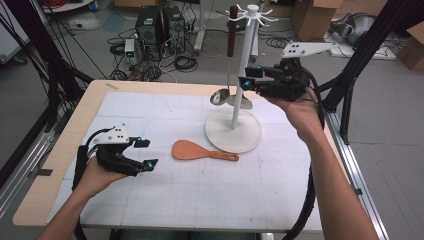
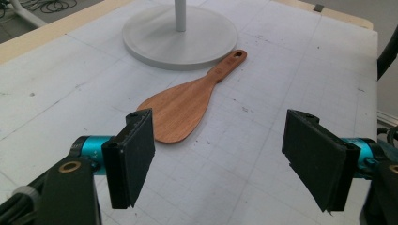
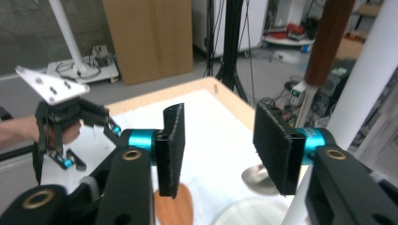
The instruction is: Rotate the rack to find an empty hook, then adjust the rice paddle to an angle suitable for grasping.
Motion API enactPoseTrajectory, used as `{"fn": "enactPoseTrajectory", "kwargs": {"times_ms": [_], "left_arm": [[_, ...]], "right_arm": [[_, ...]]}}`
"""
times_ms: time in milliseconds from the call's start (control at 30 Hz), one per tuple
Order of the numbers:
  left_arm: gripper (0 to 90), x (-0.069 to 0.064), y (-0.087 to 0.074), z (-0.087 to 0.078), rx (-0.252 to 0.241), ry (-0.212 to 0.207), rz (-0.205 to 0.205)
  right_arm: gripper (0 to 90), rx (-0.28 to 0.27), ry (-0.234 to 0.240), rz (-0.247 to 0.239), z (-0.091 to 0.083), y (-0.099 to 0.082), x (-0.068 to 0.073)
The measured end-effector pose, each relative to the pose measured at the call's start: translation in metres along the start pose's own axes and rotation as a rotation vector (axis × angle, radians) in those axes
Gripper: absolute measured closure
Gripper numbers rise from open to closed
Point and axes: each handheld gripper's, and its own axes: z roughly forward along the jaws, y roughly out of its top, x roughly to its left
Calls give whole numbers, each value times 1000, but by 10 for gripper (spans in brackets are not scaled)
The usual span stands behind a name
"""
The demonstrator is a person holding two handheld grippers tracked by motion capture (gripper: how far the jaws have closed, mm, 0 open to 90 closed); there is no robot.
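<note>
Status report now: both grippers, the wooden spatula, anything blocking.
Left gripper open, low, aimed at wooden spatula. Right gripper open, empty, beside the hung ladle on the rack. Spatula flat on the mat, handle touching the rack base; approach clear.

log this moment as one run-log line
left hand-held gripper: open, near wooden spatula | right hand-held gripper: open, empty, by rack | ladle: hanging on rack
</note>
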Motion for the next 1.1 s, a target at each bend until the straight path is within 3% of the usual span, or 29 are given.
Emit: {"fn": "enactPoseTrajectory", "kwargs": {"times_ms": [333,700,1100], "left_arm": [[263,0,-1,0,0,0,0],[261,-1,-3,1,13,11,11],[259,-2,-5,1,18,21,13]], "right_arm": [[453,93,10,16,24,-47,3],[386,131,12,28,40,-86,8],[340,238,11,19,63,-133,12]]}}
